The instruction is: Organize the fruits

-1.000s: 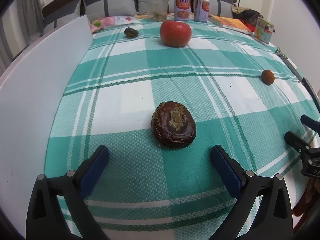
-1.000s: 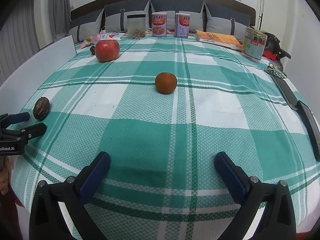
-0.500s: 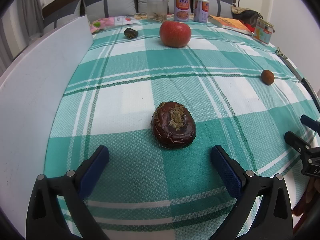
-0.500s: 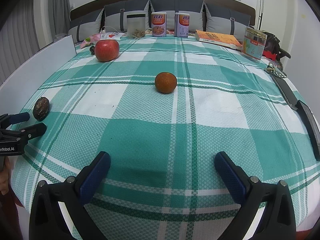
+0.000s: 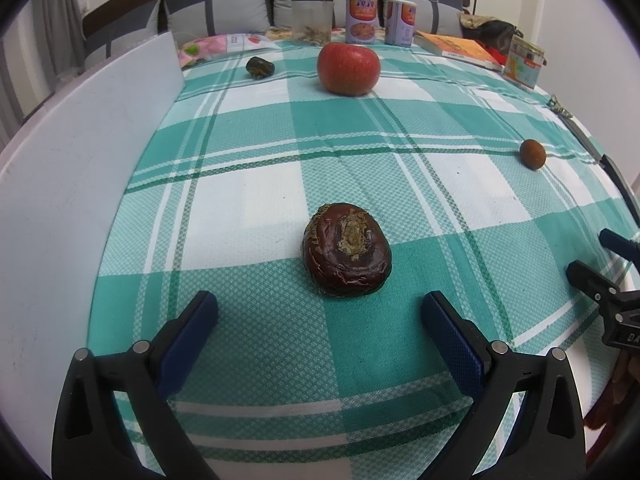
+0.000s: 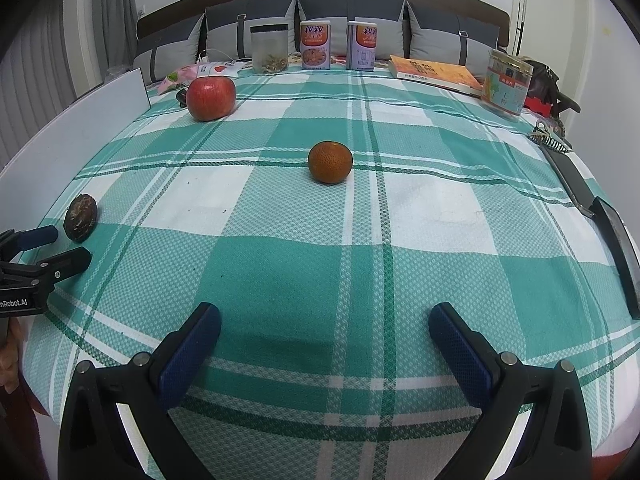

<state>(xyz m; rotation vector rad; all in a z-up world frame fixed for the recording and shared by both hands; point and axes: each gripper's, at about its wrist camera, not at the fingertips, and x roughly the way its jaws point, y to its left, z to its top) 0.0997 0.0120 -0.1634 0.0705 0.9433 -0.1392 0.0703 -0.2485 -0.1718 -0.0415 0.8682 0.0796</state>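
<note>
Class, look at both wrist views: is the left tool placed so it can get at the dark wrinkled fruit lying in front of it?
Probably yes. The left tool is open, and the dark wrinkled fruit lies just ahead on bare checked cloth, roughly centred between its fingers, with nothing between them.

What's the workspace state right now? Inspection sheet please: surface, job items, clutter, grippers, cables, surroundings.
Surface: green and white plaid cloth, flat, a white board standing along its left edge.
Job's things: red apple far left; orange mid-cloth; wrinkled dark brown fruit just ahead of the left gripper; small dark fruit near the apple. All lie apart.
Clutter: two cans, clear jar, book, labelled tub, along the far edge.
Grippers: left gripper open, empty; right gripper open, empty, above bare cloth.
Cables: nothing seen.
Surroundings: grey cushions behind the cloth, curtain on the left.
</note>
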